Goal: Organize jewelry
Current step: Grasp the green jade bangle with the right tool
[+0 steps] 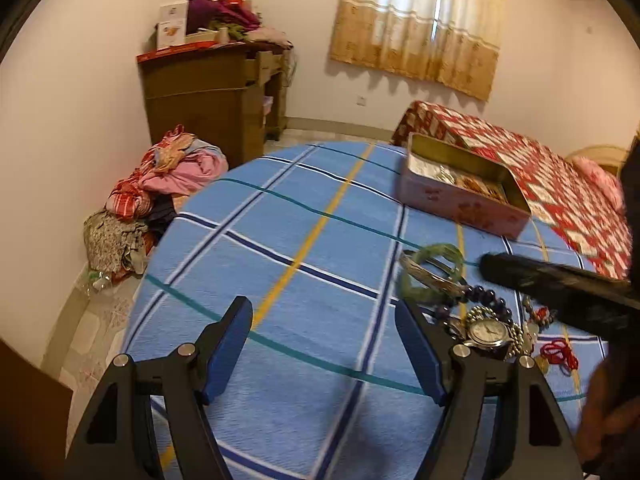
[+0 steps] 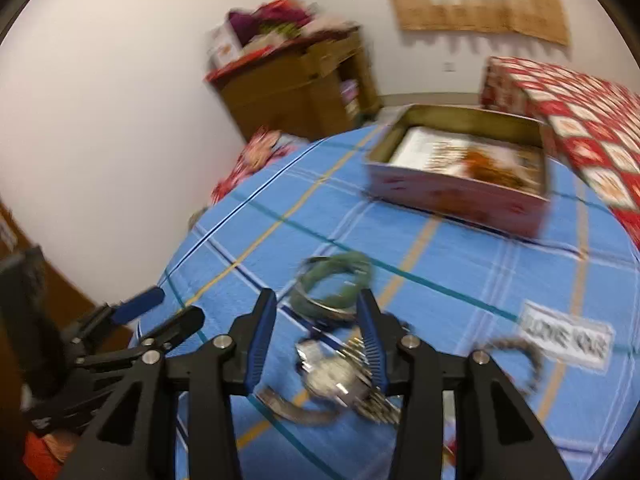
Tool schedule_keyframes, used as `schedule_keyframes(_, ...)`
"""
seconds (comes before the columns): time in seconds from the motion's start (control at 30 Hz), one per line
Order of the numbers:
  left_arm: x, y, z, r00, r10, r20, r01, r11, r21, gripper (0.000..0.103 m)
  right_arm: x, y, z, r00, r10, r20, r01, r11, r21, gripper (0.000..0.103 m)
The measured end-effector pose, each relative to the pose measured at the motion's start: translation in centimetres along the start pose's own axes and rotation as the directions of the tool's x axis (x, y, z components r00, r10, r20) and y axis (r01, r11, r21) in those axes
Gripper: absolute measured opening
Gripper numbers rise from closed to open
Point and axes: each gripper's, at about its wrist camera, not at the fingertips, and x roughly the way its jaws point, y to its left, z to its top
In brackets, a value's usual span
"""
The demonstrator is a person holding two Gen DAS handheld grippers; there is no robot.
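A pile of jewelry lies on the blue checked bedsheet [image 1: 304, 240]: a green bangle [image 1: 434, 276], dark beads [image 1: 486, 294], a silver wristwatch [image 1: 486, 330] and a red cord piece [image 1: 558, 354]. My left gripper [image 1: 324, 324] is open and empty, left of the pile. In the right wrist view my right gripper [image 2: 316, 312] is open above the watch [image 2: 332, 376], just in front of the green bangle [image 2: 332, 280]. The open pink tin box [image 1: 460, 196] sits further back and holds some jewelry; it also shows in the right wrist view [image 2: 460, 196].
A red patterned blanket [image 1: 540, 176] lies at the right behind the box. A white label [image 2: 568, 338] lies on the sheet at right. A wooden cabinet [image 1: 216, 96] and a heap of clothes [image 1: 160, 192] stand beyond the bed's left edge.
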Motion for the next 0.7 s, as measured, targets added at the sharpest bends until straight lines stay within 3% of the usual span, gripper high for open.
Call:
schedule_keyframes(0.23, 0.2, 1.6, 0.0, 1.000, 0.005, -0.001, -0.005, 0.999, -0.038, 0.074, 5.0, 1.6, 0.5, 0.991, -0.074, -0.110, 0.058, 0.988, -0.140, 0.031)
schedule_keyframes(0.27, 0.3, 1.7, 0.1, 1.000, 0.003, -0.002, -0.004, 0.999, -0.042, 0.074, 5.3, 1.4, 0.6, 0.989, -0.083, -0.120, 0.065, 0.987, -0.149, 0.027)
schedule_keyframes(0.3, 0.3, 1.7, 0.1, 1.000, 0.002, -0.002, -0.002, 0.999, -0.043, 0.074, 5.5, 1.2, 0.7, 0.987, -0.094, -0.131, 0.073, 0.984, -0.160, 0.016)
schedule_keyframes(0.4, 0.5, 1.9, 0.1, 1.000, -0.004, -0.003, 0.004, 0.999, -0.044, 0.074, 4.7, 0.1, 0.8, 0.990, -0.041, -0.139, 0.023, 0.992, -0.125, 0.011)
schedule_keyframes(0.5, 0.9, 1.7, 0.2, 1.000, -0.010, -0.010, 0.009, 0.999, -0.039, 0.074, 3.1, -0.5, 1.0, 0.995, -0.013, -0.096, 0.004, 0.996, -0.092, 0.008)
schedule_keyframes(0.6, 1.2, 1.5, 0.3, 1.000, -0.016, -0.016, 0.016, 0.999, -0.032, 0.074, 0.3, -2.7, 1.8, 0.995, 0.104, -0.010, -0.103, 0.993, 0.055, 0.008)
schedule_keyframes(0.7, 1.4, 1.0, 0.3, 1.000, -0.016, -0.022, 0.016, 1.000, -0.015, 0.074, -1.7, -4.1, 2.3, 0.990, 0.127, 0.064, -0.134, 0.983, 0.127, 0.008)
